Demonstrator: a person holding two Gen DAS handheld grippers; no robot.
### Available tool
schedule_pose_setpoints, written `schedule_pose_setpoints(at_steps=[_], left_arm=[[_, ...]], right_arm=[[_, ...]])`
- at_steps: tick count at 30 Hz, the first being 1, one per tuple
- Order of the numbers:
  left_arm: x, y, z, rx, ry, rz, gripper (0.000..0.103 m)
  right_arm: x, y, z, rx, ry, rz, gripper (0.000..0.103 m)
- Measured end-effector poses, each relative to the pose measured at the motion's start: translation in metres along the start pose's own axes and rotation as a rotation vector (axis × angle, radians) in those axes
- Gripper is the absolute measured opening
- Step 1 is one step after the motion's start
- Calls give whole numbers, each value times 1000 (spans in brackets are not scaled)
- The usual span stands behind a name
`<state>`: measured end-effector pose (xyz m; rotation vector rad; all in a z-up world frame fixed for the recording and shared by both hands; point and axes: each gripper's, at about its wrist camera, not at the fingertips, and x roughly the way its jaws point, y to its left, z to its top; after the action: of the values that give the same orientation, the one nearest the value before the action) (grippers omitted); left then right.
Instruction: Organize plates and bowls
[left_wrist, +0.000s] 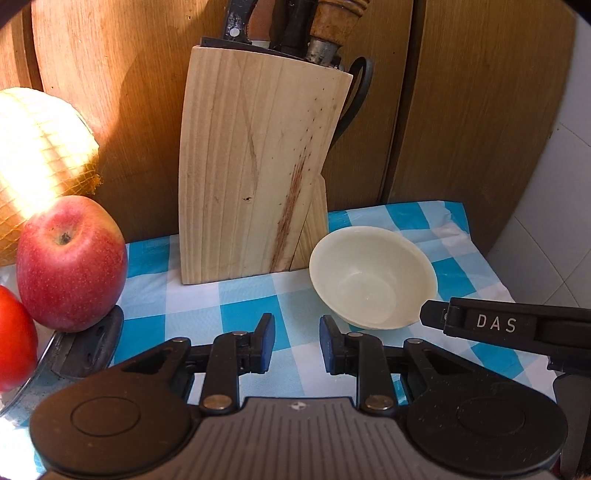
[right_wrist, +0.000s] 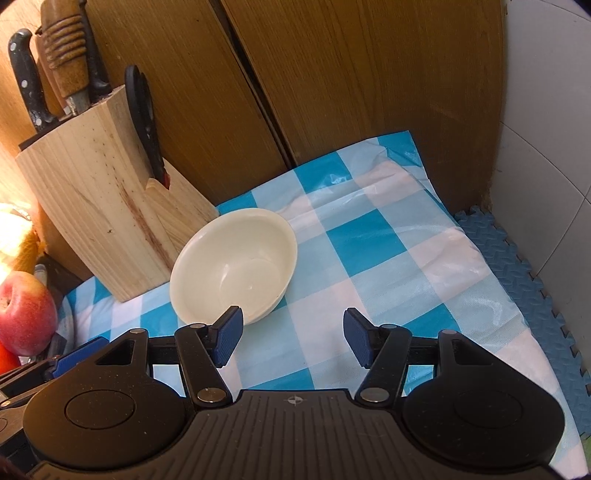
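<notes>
A red-yellow apple (left_wrist: 70, 264) is seen far left, w/ a pale wooden knife block (left_wrist: 255, 170) standing centre on the blue-and-white checked cloth (left_wrist: 243, 302). The cream round bowl (left_wrist: 373, 277) is set upright just right of the block. Left gripper (left_wrist: 297, 347) is held spread, nothing between pads. Right gripper (right_wrist: 293, 338) is spread wide, its left pad (right_wrist: 229, 332) near the bowl's rim.

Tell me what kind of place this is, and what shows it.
Most likely a home kitchen counter. A wooden knife block full of knives stands against wood cabinet doors, a cream bowl sits on a blue checked cloth, and an apple lies nearby.
</notes>
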<state>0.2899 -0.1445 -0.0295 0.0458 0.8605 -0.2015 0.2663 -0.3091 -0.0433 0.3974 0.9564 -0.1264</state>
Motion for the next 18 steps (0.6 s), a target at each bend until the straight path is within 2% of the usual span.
schedule_pose_setpoints(at_steps=[7, 12, 18], left_arm=[[21, -2, 7, -39, 8, -25, 20], [32, 1, 12, -91, 8, -84, 20], [50, -2, 12, -113, 28, -115, 20]], right_arm=[[9, -4, 10, 19, -7, 12, 68], [20, -7, 19, 41, -13, 28, 68], [38, -12, 25, 68, 3, 56, 68]])
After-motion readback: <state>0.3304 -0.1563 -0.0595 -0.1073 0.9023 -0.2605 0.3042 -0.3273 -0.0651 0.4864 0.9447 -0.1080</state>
